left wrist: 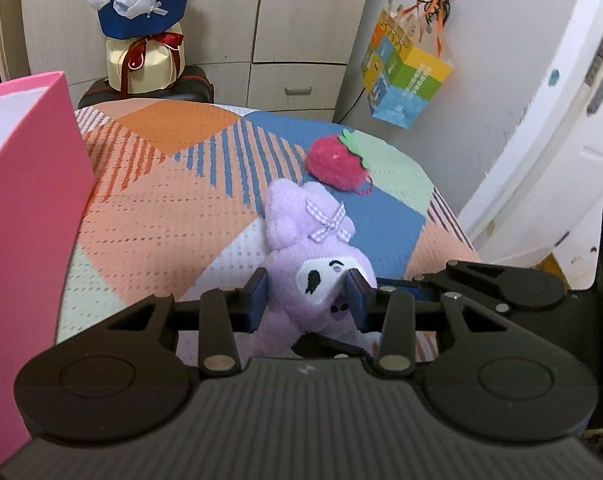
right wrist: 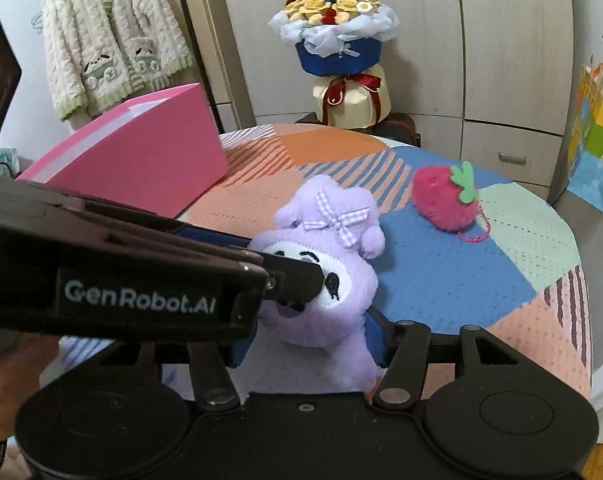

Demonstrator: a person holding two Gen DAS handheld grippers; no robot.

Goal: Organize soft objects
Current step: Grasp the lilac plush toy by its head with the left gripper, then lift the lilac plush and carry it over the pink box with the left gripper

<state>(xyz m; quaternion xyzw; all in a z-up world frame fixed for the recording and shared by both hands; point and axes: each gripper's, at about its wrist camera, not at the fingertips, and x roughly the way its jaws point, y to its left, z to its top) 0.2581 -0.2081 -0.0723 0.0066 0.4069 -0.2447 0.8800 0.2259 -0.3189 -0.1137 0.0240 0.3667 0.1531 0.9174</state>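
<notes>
The purple plush [left wrist: 301, 248] – fluffy, with a gingham bow and white face – looks squeezed. Both the left gripper [left wrist: 307, 298] and right gripper [right wrist: 309, 344] clamp it.

patchwork-covered bed [right wrist: 453, 280], pink box [right wrist: 149, 160], strawberry plush [right wrist: 441, 196] lying on it

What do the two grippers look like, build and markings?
Both are black plastic. The left gripper has a ribbed body, round pivot housings, linkage bars with metal pins, and blue pads on its fingers. The right gripper has the same linkage and blue pads. White "GenRobot.AI" lettering is on the left one's side.
</notes>
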